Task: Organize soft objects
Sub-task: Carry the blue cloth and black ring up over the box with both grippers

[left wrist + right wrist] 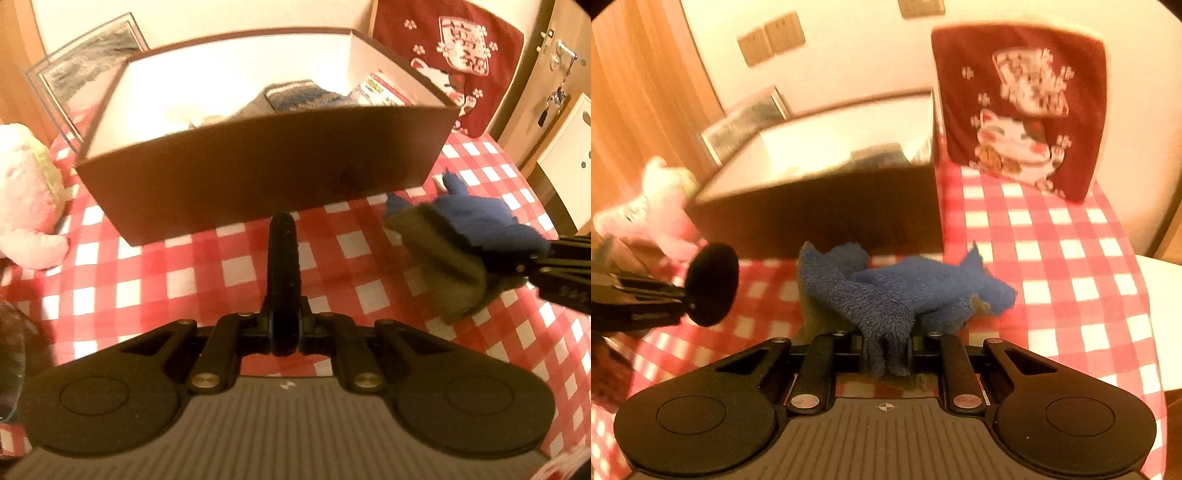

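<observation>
Red-checked cloth is covering the table (pixel 369 295); a pink plush toy (pixel 26 206) is sitting left of the brown box (pixel 258 177); the left hand-held gripper (pixel 282 258) is clenched empty; the right hand-held gripper (pixel 886 354) is grasping a blue fuzzy cloth (pixel 905 291) near the box's front.

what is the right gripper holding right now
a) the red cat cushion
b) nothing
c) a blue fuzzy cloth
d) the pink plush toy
c: the right gripper is shut on the blue fuzzy cloth, in front of the brown box; the left gripper is shut and empty.
</observation>
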A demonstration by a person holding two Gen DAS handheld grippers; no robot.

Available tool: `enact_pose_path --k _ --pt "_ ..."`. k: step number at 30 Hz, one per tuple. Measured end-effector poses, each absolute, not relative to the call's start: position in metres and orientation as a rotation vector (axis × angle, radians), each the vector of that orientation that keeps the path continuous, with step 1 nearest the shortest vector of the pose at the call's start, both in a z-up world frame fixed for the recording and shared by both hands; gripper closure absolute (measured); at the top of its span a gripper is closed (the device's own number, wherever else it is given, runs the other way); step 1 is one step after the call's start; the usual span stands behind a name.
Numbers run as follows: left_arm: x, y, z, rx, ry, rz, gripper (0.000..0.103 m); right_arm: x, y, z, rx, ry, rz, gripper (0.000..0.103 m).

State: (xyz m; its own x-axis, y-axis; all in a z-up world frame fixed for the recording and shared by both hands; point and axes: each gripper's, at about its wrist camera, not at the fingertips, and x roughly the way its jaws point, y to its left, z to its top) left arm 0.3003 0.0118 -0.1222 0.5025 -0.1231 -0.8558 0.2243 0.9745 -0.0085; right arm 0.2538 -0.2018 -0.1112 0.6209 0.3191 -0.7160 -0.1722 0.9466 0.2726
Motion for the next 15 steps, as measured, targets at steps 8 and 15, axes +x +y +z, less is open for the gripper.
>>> enact_pose_path --k 8,15 --pt "0.295 0.026 -0.078 0.128 0.945 -0.189 0.093 0.261 -0.203 -0.038 0.218 0.709 0.368 0.086" --pt "0.315 0.028 -0.033 0.136 0.835 -0.186 0.093 0.305 -0.194 0.005 0.252 0.602 0.421 0.086"
